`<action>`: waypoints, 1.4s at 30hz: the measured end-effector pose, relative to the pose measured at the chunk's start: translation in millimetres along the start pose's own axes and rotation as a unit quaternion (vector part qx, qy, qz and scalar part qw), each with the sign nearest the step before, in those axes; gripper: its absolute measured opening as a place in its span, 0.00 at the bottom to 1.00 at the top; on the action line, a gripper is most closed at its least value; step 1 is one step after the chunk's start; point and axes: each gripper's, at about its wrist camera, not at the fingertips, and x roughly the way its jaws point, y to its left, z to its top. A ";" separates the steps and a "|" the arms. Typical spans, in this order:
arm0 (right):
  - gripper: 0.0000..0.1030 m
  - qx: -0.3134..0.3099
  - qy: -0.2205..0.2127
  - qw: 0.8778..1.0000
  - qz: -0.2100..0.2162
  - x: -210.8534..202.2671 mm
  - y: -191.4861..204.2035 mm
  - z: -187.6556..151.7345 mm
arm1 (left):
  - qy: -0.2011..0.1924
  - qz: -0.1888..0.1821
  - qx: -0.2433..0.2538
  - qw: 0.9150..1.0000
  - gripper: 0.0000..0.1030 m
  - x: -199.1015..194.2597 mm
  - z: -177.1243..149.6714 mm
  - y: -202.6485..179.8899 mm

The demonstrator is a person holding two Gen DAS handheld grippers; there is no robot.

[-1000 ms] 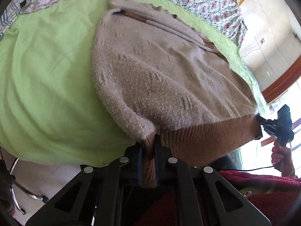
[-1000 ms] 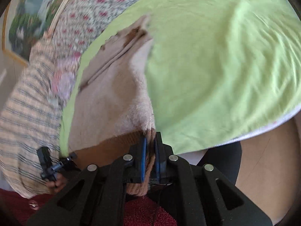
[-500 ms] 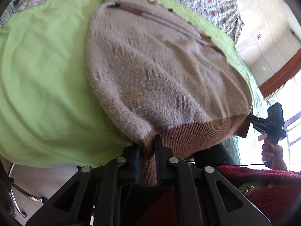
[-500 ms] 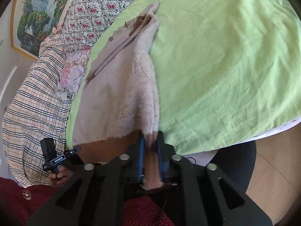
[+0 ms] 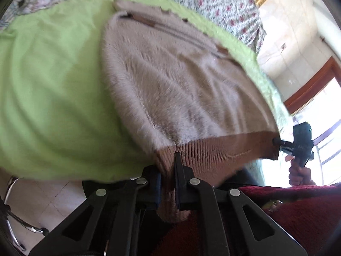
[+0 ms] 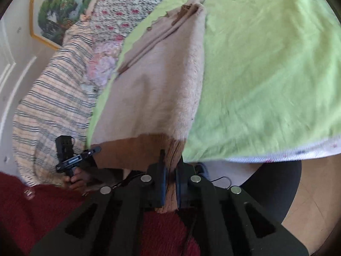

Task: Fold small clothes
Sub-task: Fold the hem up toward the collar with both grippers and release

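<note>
Left gripper [image 5: 168, 177] fingers pinch the brown ribbed hem [image 5: 215, 151] of the sweater [image 5: 181, 81] at its near left corner, cloth bunched between them. Right gripper [image 6: 170, 175] fingers likewise clamp the hem [image 6: 136, 149] at the near right corner. Hem stretched between the two grippers, lifted at the near edge of the bed; rest of the fuzzy beige sweater lies spread on the green sheet [image 5: 49, 85], reaching toward the far side, brown-trimmed sleeves folded across the far end. Floral bedding [image 6: 127, 6] and a striped cloth [image 6: 51, 104] sit beyond the sheet. Framed picture [image 6: 57, 10] on far wall. Red-sleeved arm [image 5: 298, 209] near the camera. Left view motion-blurred.
</note>
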 end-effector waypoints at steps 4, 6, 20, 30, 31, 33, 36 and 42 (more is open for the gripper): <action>0.07 -0.007 -0.032 0.998 0.055 -16.7 13.1 15.3 | -0.050 -0.030 -0.005 0.998 0.06 -25.2 12.6 -12.5; 0.07 -0.012 -0.065 0.993 0.094 -23.6 24.5 29.4 | -0.074 -0.042 -0.002 0.996 0.06 -35.3 22.3 -20.1; 0.07 -0.050 -0.177 0.974 0.129 -12.1 58.8 177.7 | -0.225 -0.061 0.027 0.972 0.06 -56.9 183.4 -25.4; 0.07 0.009 -0.175 0.984 0.036 61.7 24.8 314.7 | -0.203 -0.015 -0.002 0.979 0.06 26.4 316.3 14.8; 0.07 0.009 -0.172 0.985 0.023 70.8 21.2 326.3 | -0.197 -0.009 -0.005 0.980 0.06 36.2 325.2 20.4; 0.07 0.015 -0.163 0.986 0.003 87.2 12.9 344.7 | -0.182 0.004 -0.015 0.983 0.06 57.9 342.0 33.7; 0.07 0.015 -0.147 0.988 -0.036 111.7 2.3 363.8 | -0.156 0.025 -0.033 0.987 0.07 96.5 363.3 53.6; 0.08 0.039 -0.108 0.990 -0.081 151.9 -29.8 377.4 | -0.103 0.056 -0.069 0.991 0.08 156.2 376.8 89.2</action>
